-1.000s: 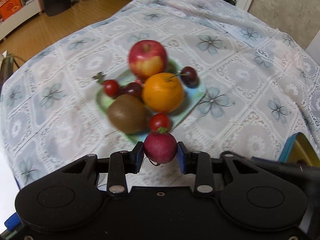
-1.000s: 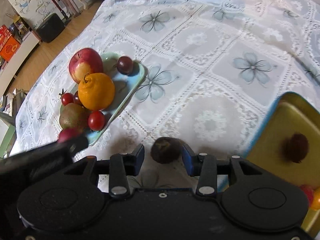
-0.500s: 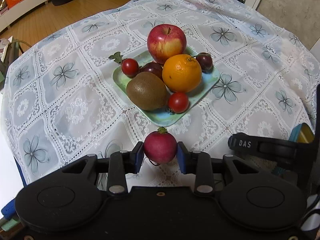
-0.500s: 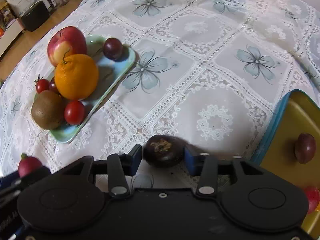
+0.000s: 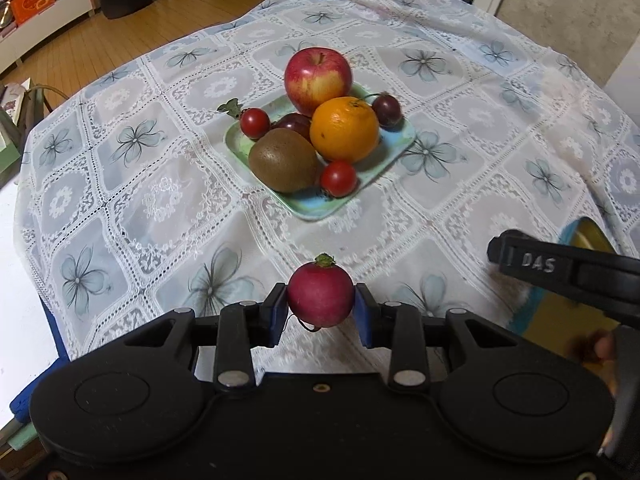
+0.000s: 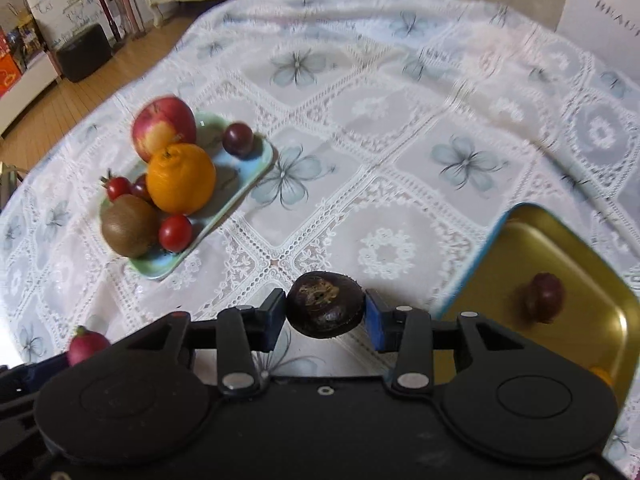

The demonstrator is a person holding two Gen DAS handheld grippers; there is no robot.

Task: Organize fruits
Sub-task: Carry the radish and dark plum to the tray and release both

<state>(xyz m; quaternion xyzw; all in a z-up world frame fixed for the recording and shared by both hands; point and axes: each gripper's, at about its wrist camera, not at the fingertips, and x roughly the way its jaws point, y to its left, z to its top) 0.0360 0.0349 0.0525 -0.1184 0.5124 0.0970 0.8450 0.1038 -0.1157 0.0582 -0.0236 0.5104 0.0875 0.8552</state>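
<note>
My left gripper (image 5: 321, 314) is shut on a red radish (image 5: 320, 295) and holds it above the tablecloth, short of the green plate (image 5: 394, 155). The plate carries an apple (image 5: 318, 76), an orange (image 5: 344, 129), a kiwi (image 5: 285, 160), cherry tomatoes (image 5: 338, 178) and dark cherries (image 5: 386, 109). My right gripper (image 6: 325, 316) is shut on a dark brown water chestnut (image 6: 325, 305), above the cloth between the plate (image 6: 256, 168) and the gold tin tray (image 6: 568, 256). The radish also shows at the lower left of the right wrist view (image 6: 86, 347).
The gold tray with a blue rim holds a dark round fruit (image 6: 544, 297) and an orange bit at its near edge (image 6: 602, 376). The right gripper's body (image 5: 560, 276) crosses the right of the left wrist view. The table edge drops to a wooden floor (image 5: 120, 28) at the left.
Both grippers have drawn back and up from the plate, each keeping its load. The plate looks farther away in the left wrist view; the right wrist view has swung slightly and blurred.
</note>
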